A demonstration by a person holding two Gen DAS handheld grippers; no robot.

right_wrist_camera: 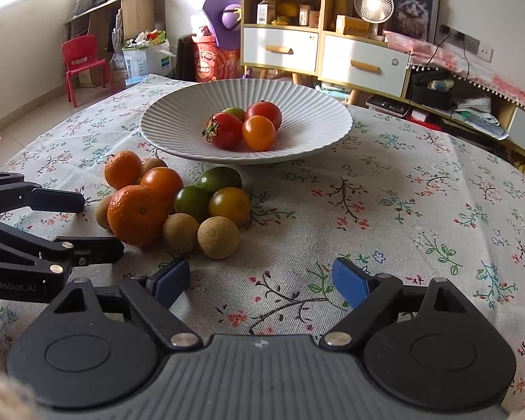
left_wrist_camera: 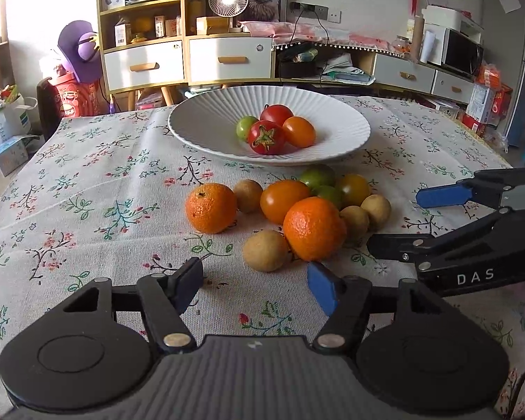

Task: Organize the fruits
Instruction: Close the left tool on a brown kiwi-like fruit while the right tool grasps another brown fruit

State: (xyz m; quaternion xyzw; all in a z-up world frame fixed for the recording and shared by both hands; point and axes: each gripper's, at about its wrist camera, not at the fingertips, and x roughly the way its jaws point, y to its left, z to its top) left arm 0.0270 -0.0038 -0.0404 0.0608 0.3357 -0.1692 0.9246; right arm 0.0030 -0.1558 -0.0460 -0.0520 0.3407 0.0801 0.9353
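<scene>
Beside the fruit pile (left_wrist_camera: 297, 206), both tongs (left_wrist_camera: 255, 288) (right_wrist_camera: 260, 281) gape empty over bare tablecloth (right_wrist_camera: 420, 217).

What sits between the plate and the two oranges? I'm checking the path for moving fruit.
In both views, small tomatoes and a longan lie between the plate and the oranges; beyond them, bare tablecloth.

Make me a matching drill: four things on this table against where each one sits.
Things:
1. red tomato with green stem
2. big tangerine
3. left gripper
4. plate

Places:
A. near side of the fruit pile on the cloth
B. behind the pile, holding four tomatoes
C. inside the plate
D. open over the cloth, nothing between its fingers

Pairs: 1-C, 2-A, 3-D, 4-B
</scene>
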